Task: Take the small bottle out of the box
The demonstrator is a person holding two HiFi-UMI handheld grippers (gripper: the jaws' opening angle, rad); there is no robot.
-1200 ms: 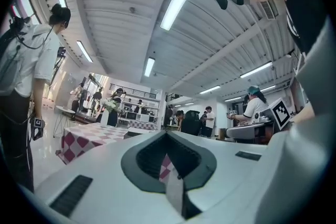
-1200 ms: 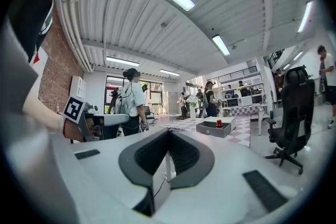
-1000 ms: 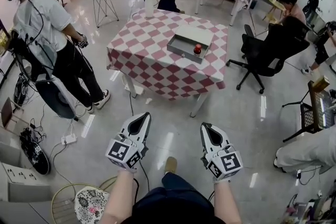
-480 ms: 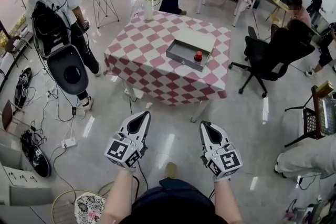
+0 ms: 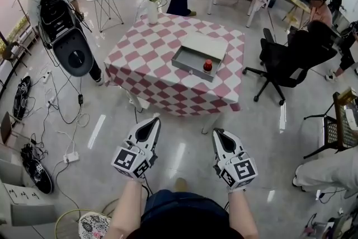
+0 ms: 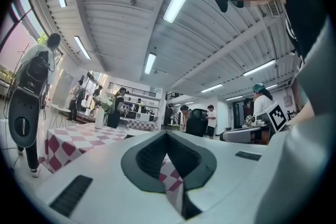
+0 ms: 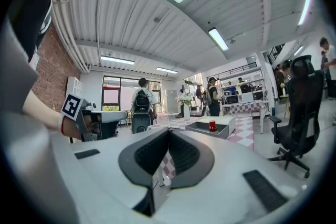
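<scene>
The left gripper (image 5: 150, 123) hangs over the floor, its jaws clenched together on nothing. Well ahead, the checkered tabletop (image 5: 156, 59) carries an open grey box (image 5: 187, 62). The red-topped small bottle (image 5: 208, 66) stands inside the box, near the right end of its front wall. The right gripper (image 5: 220, 134) hangs level with the left, jaws likewise clenched and empty.

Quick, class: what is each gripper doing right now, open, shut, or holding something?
Left gripper: shut, holding nothing.
Right gripper: shut, holding nothing.
</scene>
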